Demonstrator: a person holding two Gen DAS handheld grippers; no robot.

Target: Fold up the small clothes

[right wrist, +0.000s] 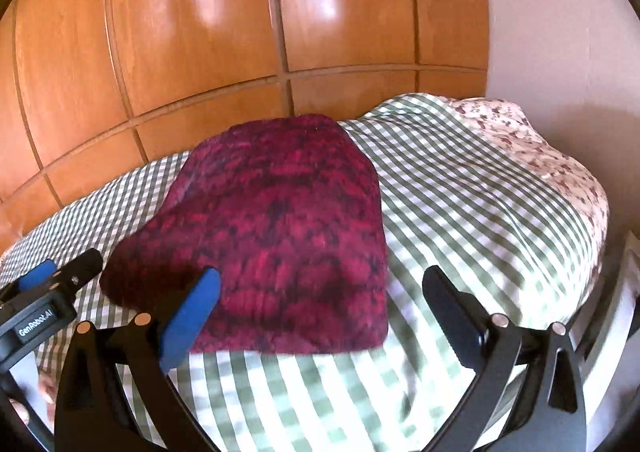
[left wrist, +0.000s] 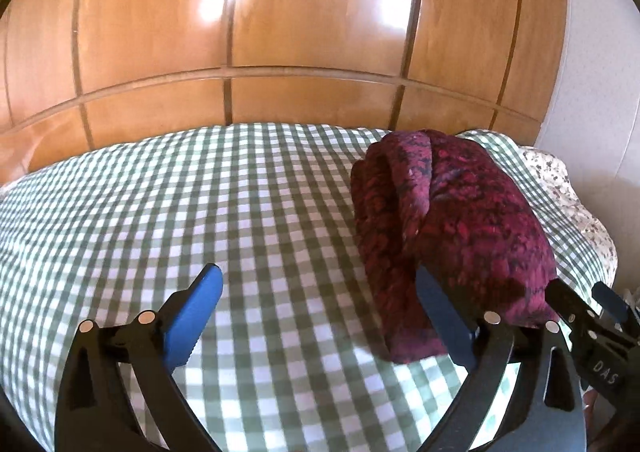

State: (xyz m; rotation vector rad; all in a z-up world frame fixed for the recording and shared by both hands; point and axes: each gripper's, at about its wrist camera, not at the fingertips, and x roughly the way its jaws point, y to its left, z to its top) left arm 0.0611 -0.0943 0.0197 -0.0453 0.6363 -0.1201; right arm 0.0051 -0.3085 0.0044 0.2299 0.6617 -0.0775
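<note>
A folded red-and-dark knitted garment [right wrist: 280, 228] lies on the green-checked bed cover [left wrist: 200, 212], in front of the wooden wardrobe [left wrist: 280, 12]. The left tool [left wrist: 320, 292] stands wide open and empty, the garment just beside its right finger. The right tool [right wrist: 320, 292] is also spread wide and holds nothing; the garment lies ahead of it, behind its left blue pad [right wrist: 192, 316].
</note>
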